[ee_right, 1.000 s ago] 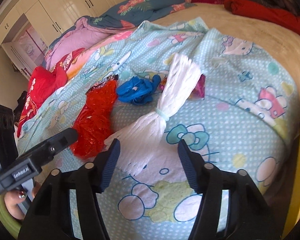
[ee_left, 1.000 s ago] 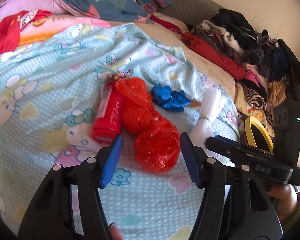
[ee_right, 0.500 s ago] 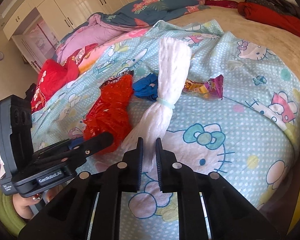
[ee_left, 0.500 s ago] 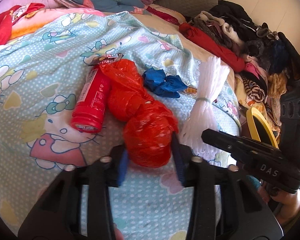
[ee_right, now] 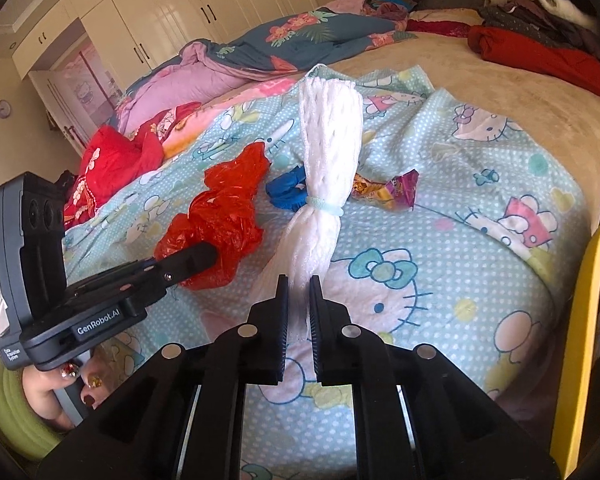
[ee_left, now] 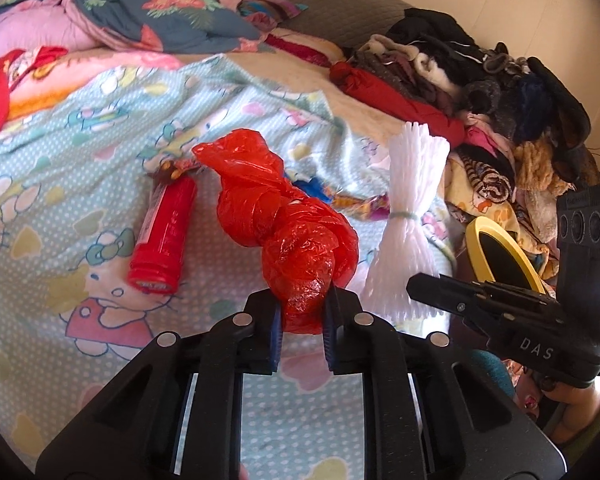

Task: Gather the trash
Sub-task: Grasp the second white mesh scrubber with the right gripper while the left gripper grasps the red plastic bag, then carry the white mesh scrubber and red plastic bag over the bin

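Progress so far — two pieces of trash are in hand, none yet seen binned. The left gripper (ee_left: 300, 320) has its jaws closing on the near end of the crumpled red plastic bag (ee_left: 288, 224), which is squeezed between the blue pads and stands partly raised off the blanket. The right gripper (ee_right: 299, 312) is pressed together on the lower end of the white foam net sleeve (ee_right: 324, 184), a bundle tied at its waist with a pale elastic band; its upper half fans out above the bed.

Left to collect, judged from what lies on the cartoon-cat blanket (ee_right: 440, 248): a red cylindrical tube (ee_left: 162, 236) lying on its side just left of the bag, a crumpled blue plastic piece (ee_right: 286, 192) behind the foam sleeve, a purple-and-gold snack wrapper (ee_right: 388, 190) just to the right of it, and a small wrapper (ee_left: 172, 170) at the tube's far end. Roughly a third of the visible items are held; no deposit is shown.

Room and edges — a yellow-rimmed bin (ee_left: 500, 256) is seen at the right side of the bed, below the blanket's drooping edge, and is judged to be the drop point. The two grippers sit close side by side, so crossing paths could tangle the loads. A heap of clothes (ee_left: 480, 92) borders the far right. Open blanket lies to the near left.
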Motion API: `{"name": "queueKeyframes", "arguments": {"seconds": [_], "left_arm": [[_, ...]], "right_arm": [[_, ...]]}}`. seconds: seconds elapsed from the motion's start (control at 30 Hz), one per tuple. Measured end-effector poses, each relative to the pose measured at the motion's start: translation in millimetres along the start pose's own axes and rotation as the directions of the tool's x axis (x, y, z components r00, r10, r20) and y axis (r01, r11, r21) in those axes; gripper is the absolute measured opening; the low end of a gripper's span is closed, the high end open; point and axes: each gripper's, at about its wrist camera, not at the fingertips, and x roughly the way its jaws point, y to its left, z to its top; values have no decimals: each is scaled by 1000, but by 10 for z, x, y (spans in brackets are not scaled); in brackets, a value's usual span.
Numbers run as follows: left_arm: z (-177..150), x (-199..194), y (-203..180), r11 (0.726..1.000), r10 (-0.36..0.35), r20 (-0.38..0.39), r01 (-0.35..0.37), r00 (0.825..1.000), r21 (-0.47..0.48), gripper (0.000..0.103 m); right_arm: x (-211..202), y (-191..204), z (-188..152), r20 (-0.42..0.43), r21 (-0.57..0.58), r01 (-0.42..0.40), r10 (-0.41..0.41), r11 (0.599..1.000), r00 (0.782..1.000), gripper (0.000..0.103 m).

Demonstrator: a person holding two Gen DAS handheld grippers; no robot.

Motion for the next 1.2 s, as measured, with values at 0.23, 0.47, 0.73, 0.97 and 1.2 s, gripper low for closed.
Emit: {"name": "queueKeyframes", "arguments": {"seconds": [0.23,0.47,0.73,0.97,1.2], "left_arm": [[93,-137,-91,1000,-10,46,9,999,28,10],[146,-240,-225,998,-17,75,13,997,55,10],[192,-323,-436,994,-36,98,25,995,104,10],[195,-326,-595,989,-51,97,36,994,142,10],[187,-349,-716,983,-59,105,40,993,181,10]], "right_arm": [[-131,48,-2,18,-11,-8,8,1000,1000,10],[-305,44,22,51,-17,-11,12,1000,999,10],[-476,-22,41,79,-11,-3,4,1000,997,10],[-624,-88,53,106,-8,12,-11,1000,994,10],[-764,-180,54,130,9,27,-28,1000,991,10]]}}
